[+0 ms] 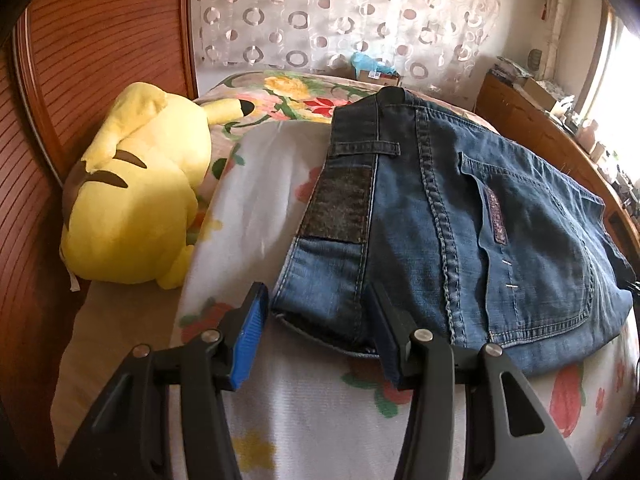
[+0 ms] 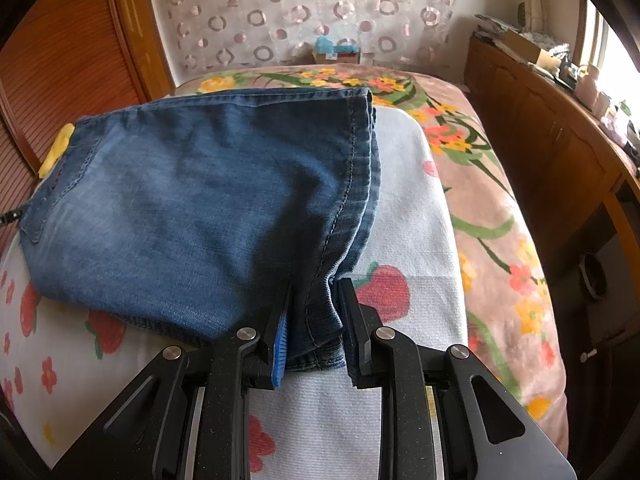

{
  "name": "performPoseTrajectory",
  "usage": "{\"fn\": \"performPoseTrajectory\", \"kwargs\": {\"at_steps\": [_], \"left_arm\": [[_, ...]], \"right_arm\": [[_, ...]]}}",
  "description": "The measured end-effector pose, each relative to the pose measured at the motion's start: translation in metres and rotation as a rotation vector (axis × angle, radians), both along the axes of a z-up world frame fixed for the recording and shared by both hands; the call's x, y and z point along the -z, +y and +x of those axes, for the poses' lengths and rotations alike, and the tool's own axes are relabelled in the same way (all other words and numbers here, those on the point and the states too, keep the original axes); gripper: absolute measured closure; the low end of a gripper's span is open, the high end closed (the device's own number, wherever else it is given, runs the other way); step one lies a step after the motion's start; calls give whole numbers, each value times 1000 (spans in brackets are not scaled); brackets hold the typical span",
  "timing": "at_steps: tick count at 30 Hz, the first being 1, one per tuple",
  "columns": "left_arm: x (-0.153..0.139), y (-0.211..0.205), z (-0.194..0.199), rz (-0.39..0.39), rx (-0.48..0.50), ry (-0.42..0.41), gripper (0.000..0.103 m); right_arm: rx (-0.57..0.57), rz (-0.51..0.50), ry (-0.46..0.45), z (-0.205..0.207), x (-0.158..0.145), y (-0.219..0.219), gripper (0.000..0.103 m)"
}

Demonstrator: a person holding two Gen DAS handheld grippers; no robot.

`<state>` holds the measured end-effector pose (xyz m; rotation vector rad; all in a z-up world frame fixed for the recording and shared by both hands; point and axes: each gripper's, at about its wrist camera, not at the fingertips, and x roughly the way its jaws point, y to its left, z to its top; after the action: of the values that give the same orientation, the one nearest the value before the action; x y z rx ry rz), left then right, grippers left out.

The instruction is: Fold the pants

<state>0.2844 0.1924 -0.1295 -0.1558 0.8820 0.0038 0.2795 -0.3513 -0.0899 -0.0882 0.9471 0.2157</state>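
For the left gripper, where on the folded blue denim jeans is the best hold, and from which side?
The near waistband corner of the folded blue denim jeans, approached from the near edge along the white strawberry-print cloth. The layers there stack into a firm, thick lip that already sits between the open left gripper pads. The right gripper pinches the hem corner.

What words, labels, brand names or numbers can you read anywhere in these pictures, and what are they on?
None can be read.
Dark patch on the jeans waistband: no legible lettering.
Small tab on the back pocket: too blurred.
Box beyond the bed: label too small.
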Motion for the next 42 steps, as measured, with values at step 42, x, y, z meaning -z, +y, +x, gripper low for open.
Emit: {"fn": "performPoseTrajectory", "kwargs": {"at_steps": [42], "left_arm": [[-83,-29,-191,9,107,-268,91]], "right_arm": [[-24,16,-286,-158,-105,-34,93]]}}
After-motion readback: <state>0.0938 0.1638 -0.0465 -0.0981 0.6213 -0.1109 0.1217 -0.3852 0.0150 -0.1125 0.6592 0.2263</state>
